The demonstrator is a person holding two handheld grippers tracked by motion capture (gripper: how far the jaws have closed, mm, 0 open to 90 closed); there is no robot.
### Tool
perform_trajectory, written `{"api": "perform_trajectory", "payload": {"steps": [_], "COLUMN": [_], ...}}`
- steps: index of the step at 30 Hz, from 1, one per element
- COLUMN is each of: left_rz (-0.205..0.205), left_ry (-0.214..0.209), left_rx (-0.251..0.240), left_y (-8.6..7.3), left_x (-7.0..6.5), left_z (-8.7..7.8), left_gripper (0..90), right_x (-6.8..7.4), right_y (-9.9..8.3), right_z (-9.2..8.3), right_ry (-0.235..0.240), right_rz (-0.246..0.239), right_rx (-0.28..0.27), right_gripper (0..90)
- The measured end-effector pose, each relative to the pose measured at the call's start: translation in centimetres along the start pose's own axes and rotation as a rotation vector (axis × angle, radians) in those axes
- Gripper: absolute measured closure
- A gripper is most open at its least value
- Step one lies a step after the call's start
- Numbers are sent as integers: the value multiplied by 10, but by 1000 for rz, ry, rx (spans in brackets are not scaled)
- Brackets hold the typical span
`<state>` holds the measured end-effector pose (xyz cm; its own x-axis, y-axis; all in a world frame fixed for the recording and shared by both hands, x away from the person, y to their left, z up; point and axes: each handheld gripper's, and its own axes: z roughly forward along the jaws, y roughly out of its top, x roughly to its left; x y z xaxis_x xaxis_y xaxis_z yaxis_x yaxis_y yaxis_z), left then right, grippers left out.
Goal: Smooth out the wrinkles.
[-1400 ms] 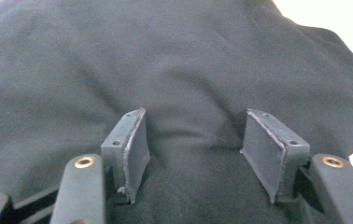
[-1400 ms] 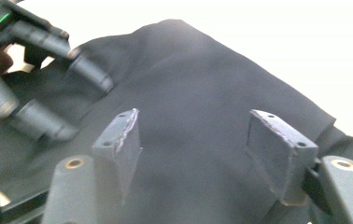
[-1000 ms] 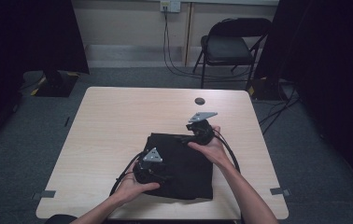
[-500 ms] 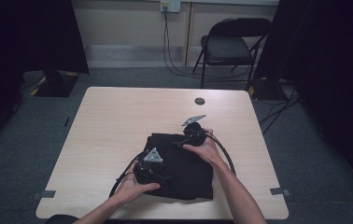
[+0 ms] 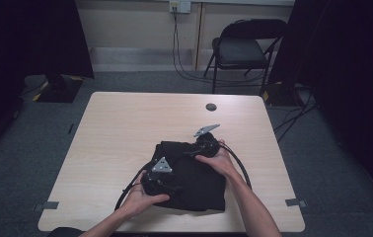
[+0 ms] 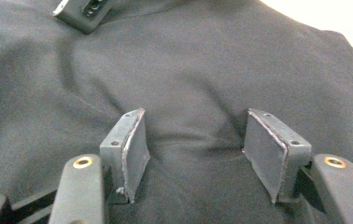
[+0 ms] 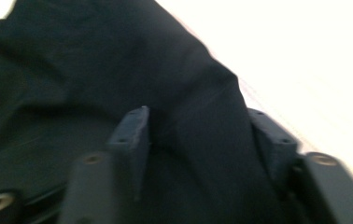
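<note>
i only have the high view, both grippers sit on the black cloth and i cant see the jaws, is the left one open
Observer: Yes. In the left gripper view the left gripper has its jaws spread, pressed down on the folded black fabric garment, with a small ridge of cloth bunched between them.
Operator: and the right one
Observer: The right gripper is open too; a raised fold of the garment runs up between its jaws, near the cloth's edge.
Operator: anything past that edge
Observer: Just bare light wooden table beside the fold. That view is blurred.
Operator: can left see the right gripper
Observer: A jaw tip of it shows at the top of the left gripper view, resting on the cloth.
</note>
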<state>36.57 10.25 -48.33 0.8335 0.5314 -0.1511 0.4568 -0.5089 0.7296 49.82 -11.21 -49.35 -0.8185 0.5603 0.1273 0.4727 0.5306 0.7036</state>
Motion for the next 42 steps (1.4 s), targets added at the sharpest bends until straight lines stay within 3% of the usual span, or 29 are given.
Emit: {"api": "perform_trajectory", "payload": {"steps": [4,8,15,21,23,26,27,28,30,34,39,42], "left_rz": [-5,-6,-3,-4,-4,-1,-1,-7,1,22,38,-3], "left_ry": [-1,1,3,12,17,24,24,30,40,55,45,34], "left_rx": [-1,0,-1,-4,-4,-14,-14,-35,-44,-44,-4,4], "left_y": [0,0,0,0,-1,-1,-1,-3,-4,-4,3,4], "left_x": [0,0,0,-1,-2,-3,-3,-3,-5,-7,-5,-2], "left_z": [0,0,0,0,0,0,0,1,1,0,-3,-6], "left_gripper": [389,390,390,390,390,390,390,390,391,391,405,426], "right_x": [-2,3,17,37,51,72,72,85,93,102,108,112], "right_y": [-2,3,12,18,19,13,13,3,-6,-24,-39,-48], "right_z": [-5,-13,-37,-57,-68,-81,-81,-87,-89,-90,-91,-85], "right_ry": [46,32,31,43,62,68,68,78,76,130,140,130], "right_rz": [36,14,-25,-96,-140,-177,-177,-190,-189,-143,-129,-137], "right_rx": [-6,-13,-74,-105,-126,-186,-186,-196,-190,-171,-164,-131], "right_gripper": [641,748,794,800,802,805,805,807,808,806,802,802]}}
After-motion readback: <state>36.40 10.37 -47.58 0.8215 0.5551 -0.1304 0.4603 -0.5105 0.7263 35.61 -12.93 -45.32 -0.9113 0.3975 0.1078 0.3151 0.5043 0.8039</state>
